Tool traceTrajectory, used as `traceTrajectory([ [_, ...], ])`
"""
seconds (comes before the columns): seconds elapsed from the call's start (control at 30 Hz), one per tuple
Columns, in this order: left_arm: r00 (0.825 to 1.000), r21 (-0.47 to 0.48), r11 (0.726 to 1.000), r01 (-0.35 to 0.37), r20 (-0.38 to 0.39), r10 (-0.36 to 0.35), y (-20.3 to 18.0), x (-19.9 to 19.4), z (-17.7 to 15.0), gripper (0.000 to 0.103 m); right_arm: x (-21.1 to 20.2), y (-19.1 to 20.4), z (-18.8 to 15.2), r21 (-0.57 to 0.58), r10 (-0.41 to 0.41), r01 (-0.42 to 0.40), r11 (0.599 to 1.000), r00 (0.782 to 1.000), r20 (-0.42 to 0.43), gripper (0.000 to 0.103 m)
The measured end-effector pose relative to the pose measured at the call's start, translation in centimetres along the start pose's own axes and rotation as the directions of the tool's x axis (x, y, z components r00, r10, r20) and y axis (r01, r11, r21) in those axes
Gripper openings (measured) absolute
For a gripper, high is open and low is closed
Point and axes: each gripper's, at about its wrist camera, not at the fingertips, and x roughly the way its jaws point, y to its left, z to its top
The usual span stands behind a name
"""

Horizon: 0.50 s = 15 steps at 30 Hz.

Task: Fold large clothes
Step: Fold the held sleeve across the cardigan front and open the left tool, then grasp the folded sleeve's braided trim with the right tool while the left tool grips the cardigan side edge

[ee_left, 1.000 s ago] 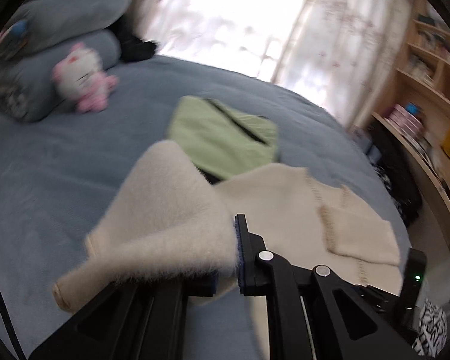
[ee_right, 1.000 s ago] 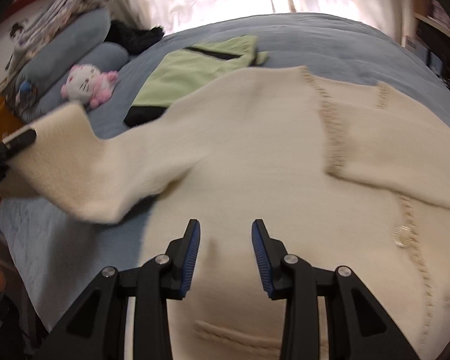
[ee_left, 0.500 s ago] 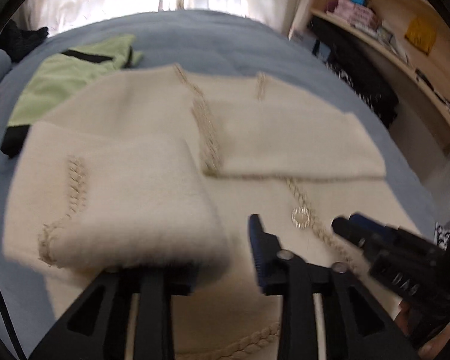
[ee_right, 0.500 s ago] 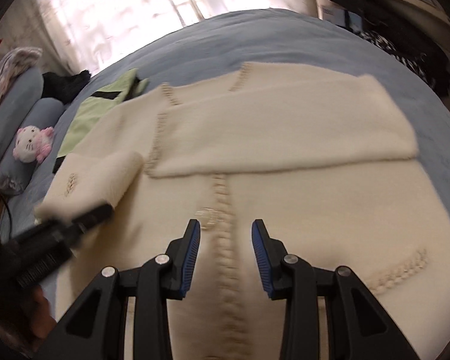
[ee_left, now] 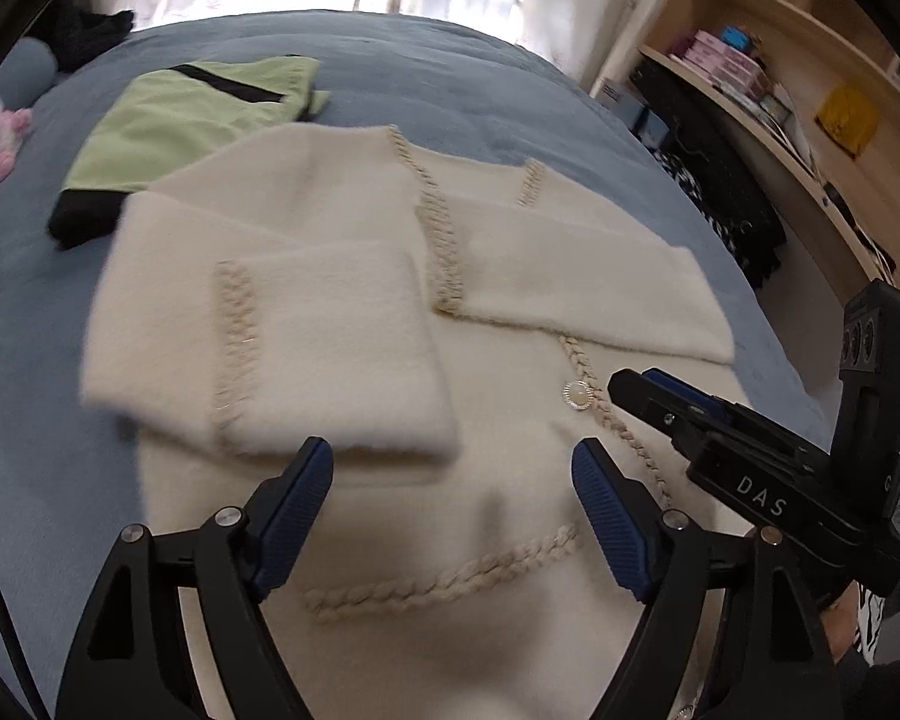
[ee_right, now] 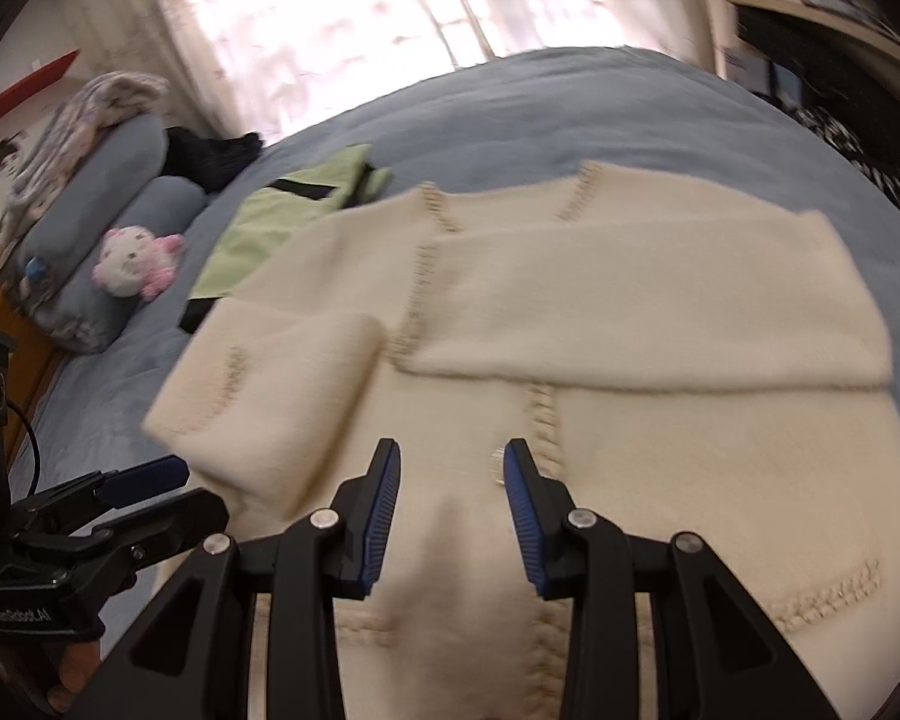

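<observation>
A cream fuzzy cardigan (ee_left: 510, 312) lies flat on a blue bedspread (ee_left: 390, 72), directly ahead of and under both pairs of fingers. Its long axis runs away from the fingers, neckline at the far end, hem nearest. A braided placket with a round pearl button (ee_left: 577, 395) runs down its middle. Both sleeves are folded across the chest: 1 sleeve lies just beyond the left gripper's (ee_left: 453, 498) left fingertip, cuff toward the placket; the other stretches across beyond the right fingertip.

The left gripper's jaws are opening, spread wide, with nothing between them but the cardigan's front below. 1 second ago they were pinched on that left sleeve, lifted in the air; now the sleeve lies released on the chest.

The right gripper (ee_right: 452, 468) hovers over the placket, its blue pads (ee_right: 384, 510) partly apart and gripping nothing, the same gap as before. In the left wrist view it shows to the right of the left fingers.

Beyond the cardigan's far left corner lies a folded green garment (ee_left: 180, 120) with black trim. Farther left, a pink and white plush toy (ee_right: 135, 261) leans on grey pillows (ee_right: 96, 180). To the right of the fingers, wooden shelves (ee_left: 810, 60) hold books and boxes; their titles cannot be read.
</observation>
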Motion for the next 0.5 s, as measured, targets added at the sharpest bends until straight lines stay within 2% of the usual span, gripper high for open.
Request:
traceTrajectory([
  [0.07,0.999,-0.044,0.998,-0.04,0.032,0.041,1.4,-1.5,-0.8,0.081,-0.1,1.3,0.2,-0.042,0.015,-0.015,0.999,1.0,0.005,0.039],
  [0.17,0.99,-0.105,0.986,-0.127,0.048,0.133,3.4,-2.7,-1.8,0.081,-0.1,3.5,0.4,-0.122,0.046,-0.046,0.991,0.999,-0.004,0.052],
  [0.27,0.977,-0.151,0.968,-0.202,0.038,0.209,5.4,-3.1,-2.6,0.081,0.6,6.2,0.3,-0.234,0.082,-0.09,0.968,0.996,-0.041,0.054],
  [0.4,0.97,-0.185,0.954,-0.235,0.018,0.242,7.2,-3.1,-3.3,0.081,2.0,8.8,0.0,-0.326,0.101,-0.128,0.937,0.99,-0.099,0.054],
  [0.5,0.97,-0.203,0.951,-0.233,0.016,0.241,7.9,-3.1,-3.5,0.081,3.4,10.5,-0.4,-0.408,0.066,-0.115,0.906,0.989,-0.133,0.054],
])
